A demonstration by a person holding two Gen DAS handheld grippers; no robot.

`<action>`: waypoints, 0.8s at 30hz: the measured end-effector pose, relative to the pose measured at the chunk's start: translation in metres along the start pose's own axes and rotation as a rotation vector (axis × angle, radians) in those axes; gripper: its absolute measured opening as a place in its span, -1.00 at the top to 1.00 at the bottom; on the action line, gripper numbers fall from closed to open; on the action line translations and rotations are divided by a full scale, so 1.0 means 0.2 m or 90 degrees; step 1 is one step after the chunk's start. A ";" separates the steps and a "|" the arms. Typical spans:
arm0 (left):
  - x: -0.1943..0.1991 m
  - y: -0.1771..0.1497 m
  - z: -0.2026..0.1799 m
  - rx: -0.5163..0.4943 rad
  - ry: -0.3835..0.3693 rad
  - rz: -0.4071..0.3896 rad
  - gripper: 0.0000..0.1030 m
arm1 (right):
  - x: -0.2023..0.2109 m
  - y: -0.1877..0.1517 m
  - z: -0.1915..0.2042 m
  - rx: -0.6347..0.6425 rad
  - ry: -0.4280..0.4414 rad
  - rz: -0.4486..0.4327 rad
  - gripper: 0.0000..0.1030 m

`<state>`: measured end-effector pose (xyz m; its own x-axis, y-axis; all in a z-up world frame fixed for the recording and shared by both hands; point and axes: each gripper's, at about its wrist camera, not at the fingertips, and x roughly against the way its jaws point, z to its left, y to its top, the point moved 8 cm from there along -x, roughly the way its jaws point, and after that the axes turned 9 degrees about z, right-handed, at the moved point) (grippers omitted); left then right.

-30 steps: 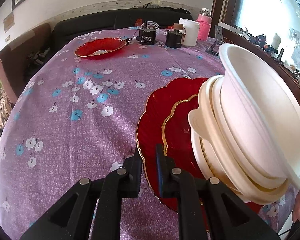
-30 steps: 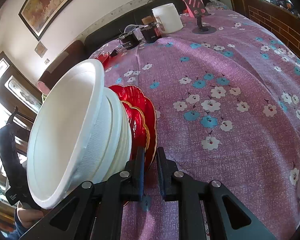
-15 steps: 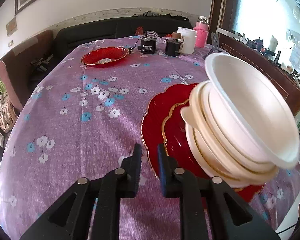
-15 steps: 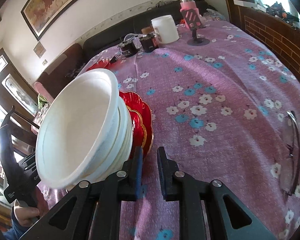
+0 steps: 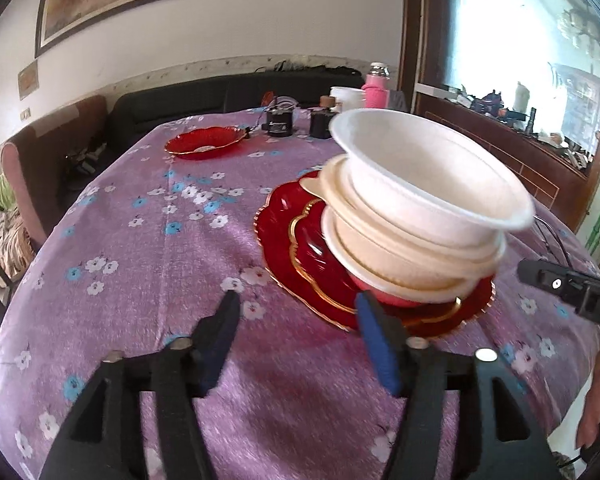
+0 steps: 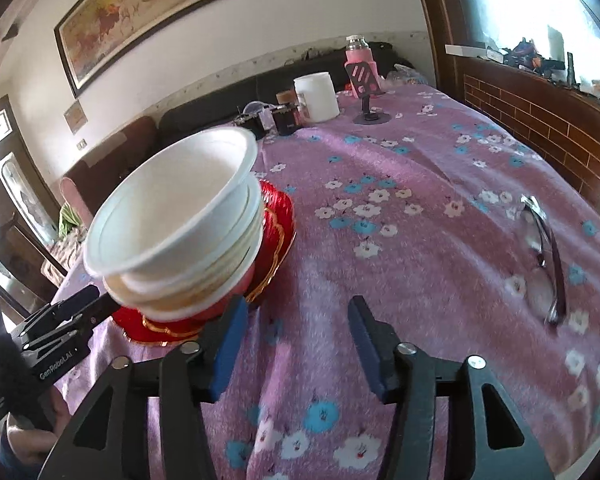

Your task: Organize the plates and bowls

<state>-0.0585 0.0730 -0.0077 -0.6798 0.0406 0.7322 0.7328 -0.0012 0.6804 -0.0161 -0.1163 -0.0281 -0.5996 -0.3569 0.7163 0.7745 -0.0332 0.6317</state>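
A stack of white bowls (image 5: 416, 208) sits on two nested red gold-rimmed plates (image 5: 300, 256) on the purple flowered tablecloth; the stack also shows in the right wrist view (image 6: 180, 232) on the red plates (image 6: 276, 232). My left gripper (image 5: 296, 320) is open and empty just in front of the plates' near edge. My right gripper (image 6: 296, 320) is open and empty, beside the stack's right side. Another red dish (image 5: 206, 142) lies at the far side of the table.
At the table's far edge stand a white tub (image 6: 316, 98), a pink bottle (image 6: 360, 62), dark jars (image 6: 286, 120) and a phone stand (image 6: 370, 114). Glasses (image 6: 544, 256) lie at right. A dark sofa and a cabinet border the table.
Both grippers have opened and drawn back from the plates. The tilted stack of plates and bowls has come down to rest on the table.
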 end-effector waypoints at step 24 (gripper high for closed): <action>0.09 0.08 0.01 -0.021 -0.064 -0.093 -0.34 | -0.14 0.06 -0.24 -0.141 -0.035 -0.020 -0.31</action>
<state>-0.0602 0.0767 0.0165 -0.7712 0.1421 0.6206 0.6245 -0.0202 0.7807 0.0198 -0.1523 -0.0543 -0.6289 -0.3021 0.7164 0.7775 -0.2491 0.5774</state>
